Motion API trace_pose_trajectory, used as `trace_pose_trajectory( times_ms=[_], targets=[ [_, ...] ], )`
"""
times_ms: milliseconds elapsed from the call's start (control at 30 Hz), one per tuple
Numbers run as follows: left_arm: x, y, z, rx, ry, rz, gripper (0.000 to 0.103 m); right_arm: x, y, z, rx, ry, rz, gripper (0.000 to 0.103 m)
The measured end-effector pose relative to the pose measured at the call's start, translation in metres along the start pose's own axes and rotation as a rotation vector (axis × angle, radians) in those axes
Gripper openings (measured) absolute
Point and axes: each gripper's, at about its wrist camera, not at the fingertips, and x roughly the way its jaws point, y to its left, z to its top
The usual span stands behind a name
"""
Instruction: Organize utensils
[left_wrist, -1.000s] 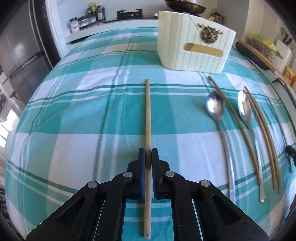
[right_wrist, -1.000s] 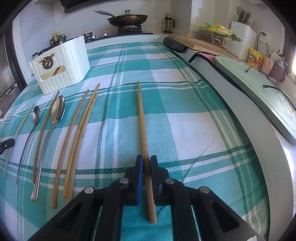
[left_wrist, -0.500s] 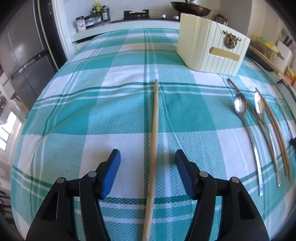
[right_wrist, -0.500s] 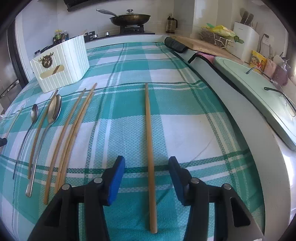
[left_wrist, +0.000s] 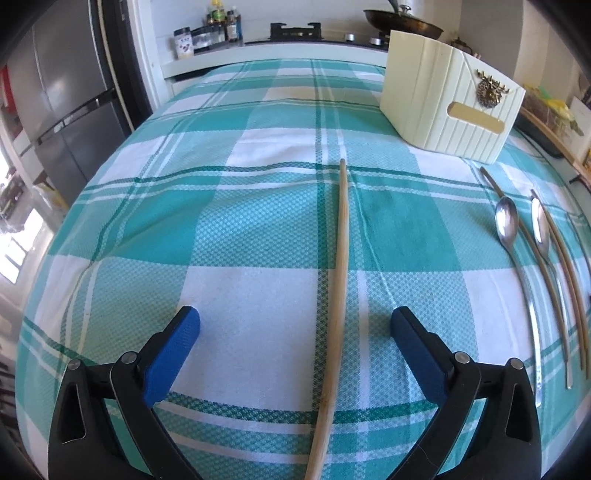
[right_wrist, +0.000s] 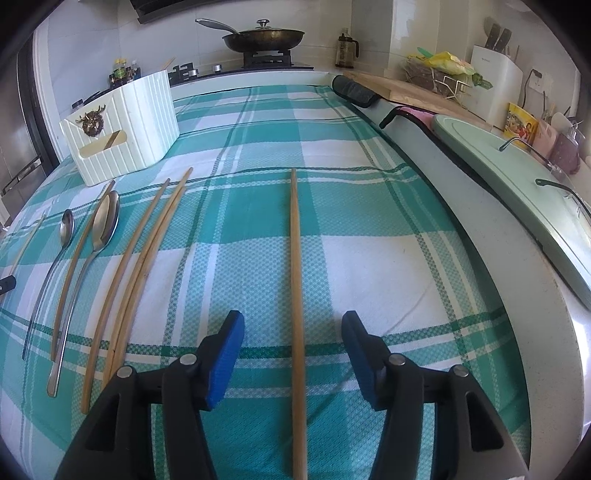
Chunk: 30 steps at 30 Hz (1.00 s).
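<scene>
Left wrist: our left gripper (left_wrist: 295, 325) is opening, chopstick (left_wrist: 338, 280) lying untouched between its jaws.
Right wrist: our right gripper (right_wrist: 292, 328) is opening astride another chopstick (right_wrist: 296, 295).

Home kitchen: frying pan (right_wrist: 264, 37) on gas stove (right_wrist: 266, 59), fridge (left_wrist: 70, 110), knife block (right_wrist: 495, 88).

Left gripper (left_wrist: 295, 325) points steeply down toward 12 o'clock, jaws opening — nothing pressed between the blue pads. Right gripper (right_wrist: 292, 328) is pitched likewise — jaws opening, narrower, gripping nothing.
</scene>
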Motion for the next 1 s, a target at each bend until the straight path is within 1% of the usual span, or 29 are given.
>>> trace_pose_trajectory(
  times_ms=[667, 1000],
  targets=[
    [0.0009, 0.0000, -0.0008, -0.015, -0.003, -0.003, 0.103, 0.0007, -0.0016, -0.0007, 0.003, -0.002, 0.004, 0.058],
    [0.0006, 0.0004, -0.0014, 0.002, 0.002, -0.012, 0.103, 0.0008, -0.0017, -0.0007, 0.003, -0.002, 0.004, 0.058]
  ],
)
